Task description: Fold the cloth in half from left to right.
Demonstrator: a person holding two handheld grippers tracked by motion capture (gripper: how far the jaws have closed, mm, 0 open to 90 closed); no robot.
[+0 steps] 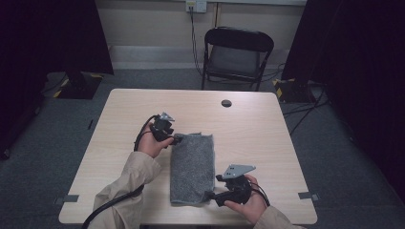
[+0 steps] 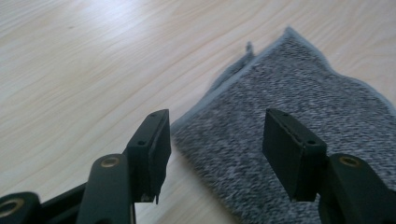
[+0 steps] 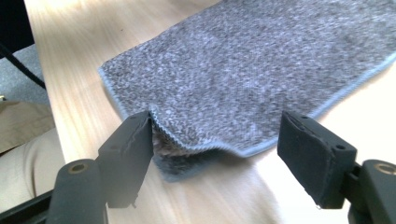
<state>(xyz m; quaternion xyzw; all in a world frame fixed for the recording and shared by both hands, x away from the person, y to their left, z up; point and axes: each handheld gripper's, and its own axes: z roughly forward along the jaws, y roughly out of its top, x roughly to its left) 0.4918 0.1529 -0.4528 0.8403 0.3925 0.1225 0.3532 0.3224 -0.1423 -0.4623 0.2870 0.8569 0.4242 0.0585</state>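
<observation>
A grey towel, folded into a long strip, lies flat near the middle of the pale wooden tabletop, its length running from the person's edge toward the far side.

The left hand-held gripper sits at the towel's far left corner. In the left gripper view its jaws stand wide apart, with that corner of the towel lying on the wood between them and neither pad pressing on it.

The right hand-held gripper is at the towel's near right corner. In the right gripper view its jaws also gape wide; the towel's near edge curls up slightly between them and brushes the one pad, but nothing is clamped.

A black folding chair stands on the floor beyond the towel, past the tabletop's far edge.
</observation>
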